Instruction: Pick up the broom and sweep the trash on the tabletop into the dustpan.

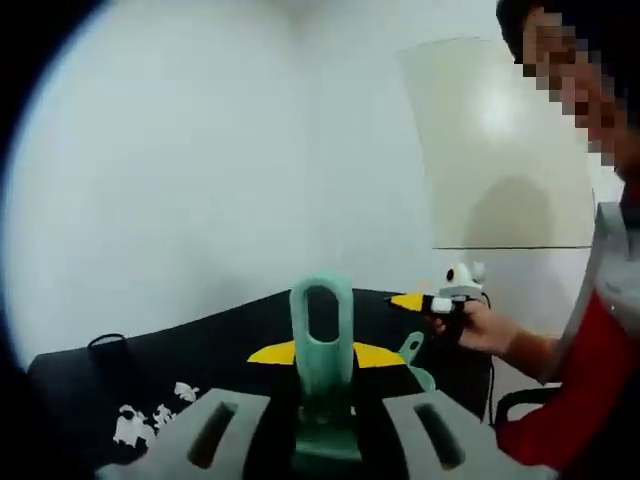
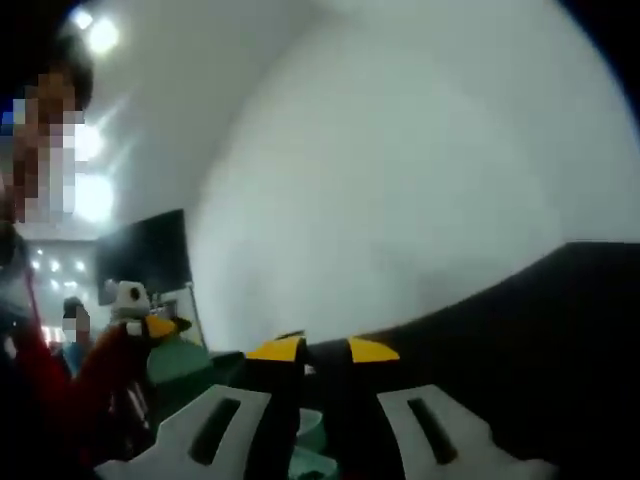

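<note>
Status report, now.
Left gripper clamped on green loop handle. Right gripper grip unclear. White scraps on tabletop, unswept.

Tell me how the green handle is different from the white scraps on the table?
The handle is mint green; the scraps are white. The handle is one big piece with a loop; the scraps are several tiny bits. The handle stands upright in the left claw; the scraps lie loose on the black table.
</note>
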`<state>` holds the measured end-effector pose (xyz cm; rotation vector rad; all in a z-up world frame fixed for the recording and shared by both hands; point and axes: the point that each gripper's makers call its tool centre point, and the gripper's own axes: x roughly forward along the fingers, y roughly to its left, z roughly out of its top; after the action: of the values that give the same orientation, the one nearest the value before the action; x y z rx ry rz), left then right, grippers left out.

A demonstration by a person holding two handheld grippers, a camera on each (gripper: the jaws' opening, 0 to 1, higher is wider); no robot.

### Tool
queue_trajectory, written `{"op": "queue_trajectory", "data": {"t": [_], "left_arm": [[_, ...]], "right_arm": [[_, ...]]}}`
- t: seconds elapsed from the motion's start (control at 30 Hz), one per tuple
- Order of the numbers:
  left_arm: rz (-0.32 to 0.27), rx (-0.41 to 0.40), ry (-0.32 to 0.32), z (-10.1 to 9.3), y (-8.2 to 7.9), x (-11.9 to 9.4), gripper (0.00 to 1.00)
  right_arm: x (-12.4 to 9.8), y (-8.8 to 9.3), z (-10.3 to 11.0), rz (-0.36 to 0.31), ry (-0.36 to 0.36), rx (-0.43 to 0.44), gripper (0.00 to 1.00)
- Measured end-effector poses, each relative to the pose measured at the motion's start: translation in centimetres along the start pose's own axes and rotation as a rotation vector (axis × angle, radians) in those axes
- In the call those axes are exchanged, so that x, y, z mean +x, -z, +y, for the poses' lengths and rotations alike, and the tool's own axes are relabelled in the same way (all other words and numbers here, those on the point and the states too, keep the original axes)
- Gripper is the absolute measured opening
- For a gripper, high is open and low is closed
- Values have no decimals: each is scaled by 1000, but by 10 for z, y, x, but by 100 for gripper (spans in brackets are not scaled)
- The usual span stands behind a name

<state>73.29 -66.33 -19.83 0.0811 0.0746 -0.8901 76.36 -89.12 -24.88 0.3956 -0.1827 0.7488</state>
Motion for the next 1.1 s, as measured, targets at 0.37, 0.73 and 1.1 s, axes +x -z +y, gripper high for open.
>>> {"op": "queue_trajectory", "data": {"t": [0.37,0.73,1.1], "left_arm": [[64,-7,148,7,23,-11,16],[33,-11,89,11,37,-12,16],[76,0,-42,14,37,-8,16]], "right_arm": [[17,39,74,174,-266,-273,18],[23,65,74,325,-168,-259,18],[64,115,218,386,-216,-37,18]]}}
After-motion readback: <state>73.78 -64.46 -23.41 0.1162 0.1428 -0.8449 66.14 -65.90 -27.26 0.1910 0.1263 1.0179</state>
